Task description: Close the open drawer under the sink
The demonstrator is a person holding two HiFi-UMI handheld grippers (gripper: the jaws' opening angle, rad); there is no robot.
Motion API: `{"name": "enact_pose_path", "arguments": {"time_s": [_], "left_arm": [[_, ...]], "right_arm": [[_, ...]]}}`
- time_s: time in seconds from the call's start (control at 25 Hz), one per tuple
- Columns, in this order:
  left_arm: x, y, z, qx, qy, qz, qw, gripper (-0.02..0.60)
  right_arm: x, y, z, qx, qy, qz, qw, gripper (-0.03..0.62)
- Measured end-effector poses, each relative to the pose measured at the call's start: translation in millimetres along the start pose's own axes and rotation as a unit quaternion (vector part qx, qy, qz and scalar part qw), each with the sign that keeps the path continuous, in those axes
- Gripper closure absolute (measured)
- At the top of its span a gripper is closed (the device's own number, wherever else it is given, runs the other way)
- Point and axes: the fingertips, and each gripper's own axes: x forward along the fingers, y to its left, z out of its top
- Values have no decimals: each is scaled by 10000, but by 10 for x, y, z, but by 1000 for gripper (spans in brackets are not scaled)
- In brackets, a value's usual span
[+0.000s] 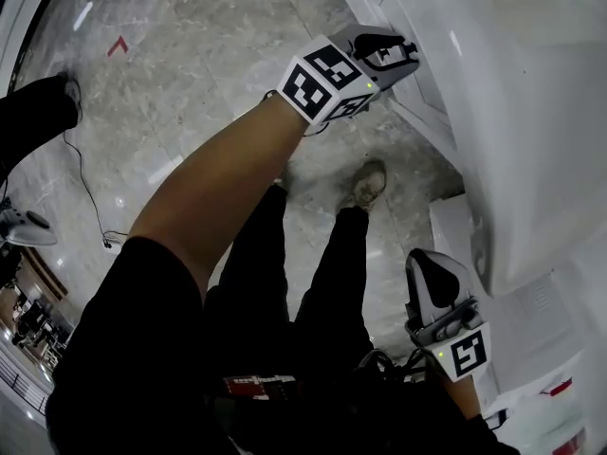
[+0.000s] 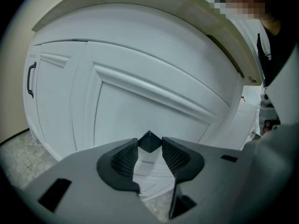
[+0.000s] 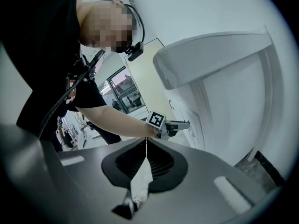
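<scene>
The white cabinet front (image 2: 140, 106) under the sink fills the left gripper view, close up. My left gripper (image 2: 150, 146) is against it, its two pads closed on a small dark handle (image 2: 149, 141) that sits between the fingertips. From the head view, that left gripper (image 1: 387, 53) reaches out to the white drawer panel (image 1: 417, 83) at the top. I cannot tell how far the drawer stands out. My right gripper (image 1: 429, 278) hangs low at the right, away from the cabinet, shut (image 3: 146, 143) and empty.
The pale sink counter (image 3: 210, 55) overhangs the cabinet. A black bar handle (image 2: 31, 78) marks a door at the far left. The person's legs and shoes (image 1: 368, 183) stand on the marble floor (image 1: 190, 55). A cable (image 1: 85, 183) trails at the left.
</scene>
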Motion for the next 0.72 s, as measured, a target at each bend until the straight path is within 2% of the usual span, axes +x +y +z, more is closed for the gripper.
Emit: {"name": "enact_pose_path", "arguments": {"time_s": [0.24,0.48,0.72], "left_arm": [[-3,4,-7,53,36,-18,10000,421],[70,-10,1,443,329,38,9985,408],[59,-17,-4,471,405,12,9981,407]], "right_arm": [[41,28,1,-13,22,19,10000,592],[53,46,1,7,23,42,10000,592],[58,64,-11,32,37,50,10000,592]]}}
